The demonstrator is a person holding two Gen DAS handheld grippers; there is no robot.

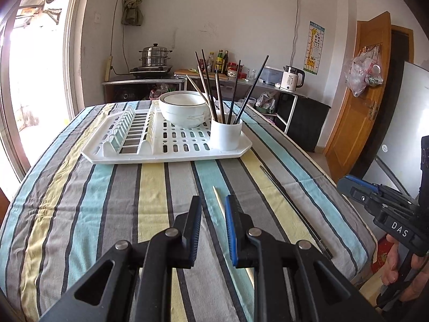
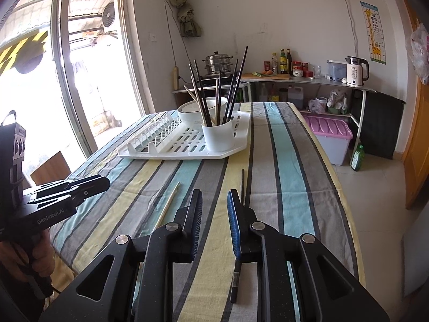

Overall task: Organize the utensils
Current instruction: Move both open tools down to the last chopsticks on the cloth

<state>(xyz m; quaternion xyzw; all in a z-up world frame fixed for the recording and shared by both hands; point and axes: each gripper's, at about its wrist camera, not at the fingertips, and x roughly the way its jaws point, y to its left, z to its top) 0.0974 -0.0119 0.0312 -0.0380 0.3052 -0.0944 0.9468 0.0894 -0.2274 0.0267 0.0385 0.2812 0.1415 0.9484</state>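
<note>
A white utensil cup [image 1: 226, 133] [image 2: 218, 136] with several chopsticks stands on the near right corner of a white drying rack [image 1: 171, 147] [image 2: 187, 147]. A light wooden chopstick [image 1: 219, 201] [image 2: 169, 204] and a black chopstick [image 1: 292, 209] [image 2: 242, 185] lie on the striped tablecloth. My left gripper [image 1: 213, 204] is open and empty, just above the wooden chopstick. My right gripper [image 2: 214, 198] is open and empty, with the black chopstick running under its right finger. Each gripper shows at the edge of the other's view.
A white bowl [image 1: 185, 108] [image 2: 199, 111] sits in the rack behind the cup. The table's right edge [image 2: 340, 187] drops to a tiled floor with a pink-lidded bin [image 2: 331, 136]. A counter with a kettle [image 2: 355, 71] stands behind.
</note>
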